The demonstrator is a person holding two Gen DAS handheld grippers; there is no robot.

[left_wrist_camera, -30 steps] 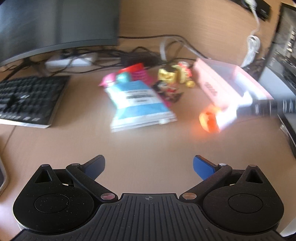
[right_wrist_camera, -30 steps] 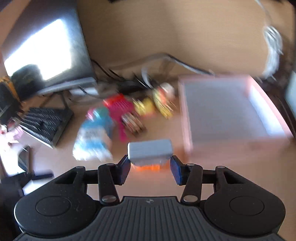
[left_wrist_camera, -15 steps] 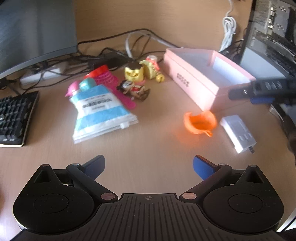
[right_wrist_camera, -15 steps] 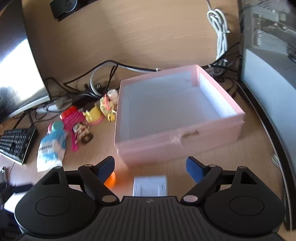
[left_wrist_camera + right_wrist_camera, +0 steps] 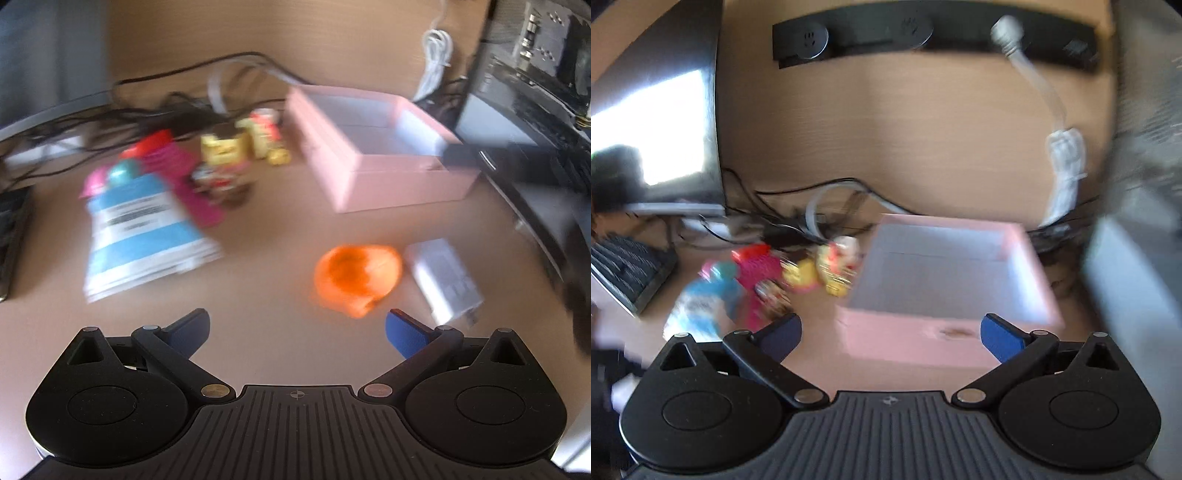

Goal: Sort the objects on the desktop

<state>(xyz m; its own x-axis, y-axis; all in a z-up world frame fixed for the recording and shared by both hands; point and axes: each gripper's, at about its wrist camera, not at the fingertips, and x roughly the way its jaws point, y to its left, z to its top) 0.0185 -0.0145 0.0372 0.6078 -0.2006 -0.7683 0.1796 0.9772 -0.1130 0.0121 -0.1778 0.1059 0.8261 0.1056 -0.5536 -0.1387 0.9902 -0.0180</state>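
Observation:
Both views are motion-blurred. My left gripper (image 5: 297,332) is open and empty, low over the desk. Just beyond its right finger lie an orange cup-like piece (image 5: 356,278) and a white charger (image 5: 445,280). A blue-and-white packet (image 5: 144,232), a pink item (image 5: 184,177) and small toy figures (image 5: 236,155) lie further back on the left. An open pink box (image 5: 373,173) stands at the right. My right gripper (image 5: 890,332) is open and empty, right in front of the pink box (image 5: 945,347), whose inside shows bare. The toys (image 5: 831,269) lie left of it.
A monitor (image 5: 665,122) and keyboard (image 5: 628,273) stand at the left. Cables (image 5: 820,210) run along the back wall under a black socket strip (image 5: 923,33). A computer case (image 5: 528,110) stands at the right edge.
My right gripper let go of the white charger, which now lies beside the orange piece, and it has lifted and pulled back. My left gripper has moved closer to the orange piece.

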